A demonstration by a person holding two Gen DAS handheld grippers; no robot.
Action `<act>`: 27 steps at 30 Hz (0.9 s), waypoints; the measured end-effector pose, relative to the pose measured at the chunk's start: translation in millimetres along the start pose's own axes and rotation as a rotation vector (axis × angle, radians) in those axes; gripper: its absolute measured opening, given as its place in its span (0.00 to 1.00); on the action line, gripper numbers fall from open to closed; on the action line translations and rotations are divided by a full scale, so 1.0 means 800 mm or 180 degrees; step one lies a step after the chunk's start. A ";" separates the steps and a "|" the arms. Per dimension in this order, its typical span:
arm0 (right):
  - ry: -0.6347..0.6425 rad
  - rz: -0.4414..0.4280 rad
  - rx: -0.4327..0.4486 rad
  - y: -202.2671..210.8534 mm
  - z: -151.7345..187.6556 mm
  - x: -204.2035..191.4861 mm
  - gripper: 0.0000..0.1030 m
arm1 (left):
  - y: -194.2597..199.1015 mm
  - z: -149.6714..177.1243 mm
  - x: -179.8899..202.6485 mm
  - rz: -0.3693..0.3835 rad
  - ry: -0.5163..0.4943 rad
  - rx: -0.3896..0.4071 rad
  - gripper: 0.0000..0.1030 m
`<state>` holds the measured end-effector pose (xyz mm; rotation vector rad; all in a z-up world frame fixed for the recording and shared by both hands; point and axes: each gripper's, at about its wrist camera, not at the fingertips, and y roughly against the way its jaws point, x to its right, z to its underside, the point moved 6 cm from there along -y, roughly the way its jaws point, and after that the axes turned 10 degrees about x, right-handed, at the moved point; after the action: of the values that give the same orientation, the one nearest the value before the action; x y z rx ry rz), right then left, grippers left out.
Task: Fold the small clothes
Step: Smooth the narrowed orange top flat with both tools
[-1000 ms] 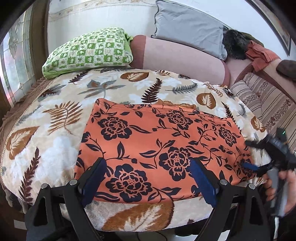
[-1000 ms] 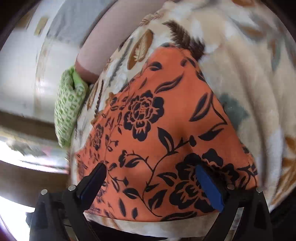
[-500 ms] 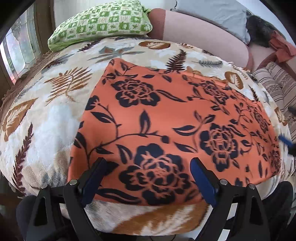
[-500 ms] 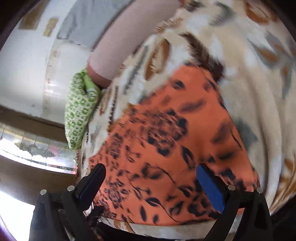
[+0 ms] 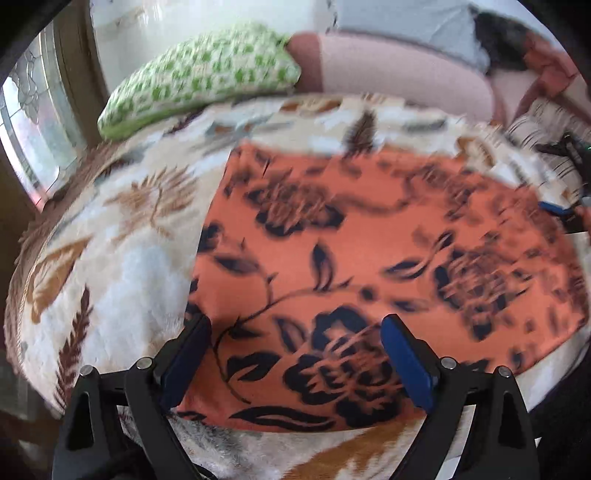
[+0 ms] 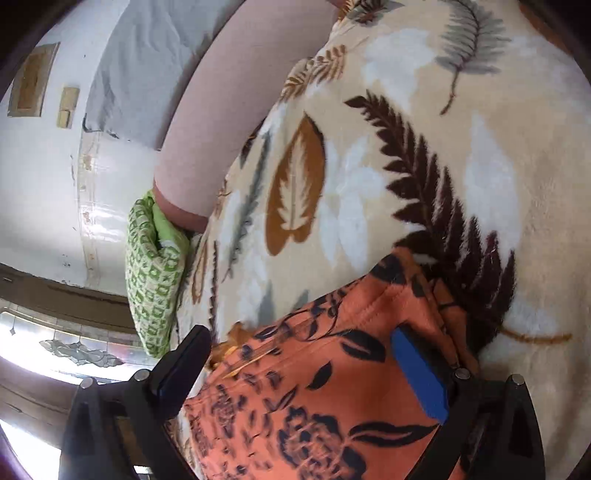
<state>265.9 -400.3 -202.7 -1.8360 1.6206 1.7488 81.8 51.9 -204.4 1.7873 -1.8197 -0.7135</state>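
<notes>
An orange garment (image 5: 369, 251) with a black flower print lies flat on a leaf-patterned blanket (image 5: 110, 258). My left gripper (image 5: 295, 354) stands open over the garment's near left corner, its blue pads either side of a black flower. My right gripper (image 6: 301, 365) is open at a hemmed corner of the same garment (image 6: 332, 387), where a stitched seam and a folded edge show. In the left wrist view the right gripper (image 5: 565, 195) sits at the garment's far right edge. Neither gripper holds cloth.
A green checked pillow (image 5: 199, 74) and a pink bolster (image 5: 399, 70) lie at the head of the bed, with a grey pillow (image 5: 399, 18) behind. A window (image 5: 33, 122) is on the left. Striped bedding (image 5: 543, 122) lies at the right.
My right gripper has travelled up the garment's right side to its far hemmed corner. My left gripper has shifted slightly at the near left corner, and its view is blurred with motion.
</notes>
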 end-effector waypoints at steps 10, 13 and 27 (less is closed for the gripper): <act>0.0197 0.0147 0.0074 0.006 -0.007 -0.005 0.97 | -0.021 0.011 -0.060 -0.0090 0.0797 -0.0294 0.90; 0.0297 -0.0029 0.0065 0.054 0.024 -0.027 0.97 | -0.006 -0.006 -0.061 -0.0044 0.0842 -0.0125 0.90; -0.1007 -0.0131 0.0052 0.177 0.217 0.106 0.97 | 0.009 -0.048 0.077 0.0537 0.0169 0.0118 0.90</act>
<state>30.9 -385.8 -247.0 -1.4805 1.4584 1.8862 100.6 -10.4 -171.9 1.6354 -1.9318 -0.5656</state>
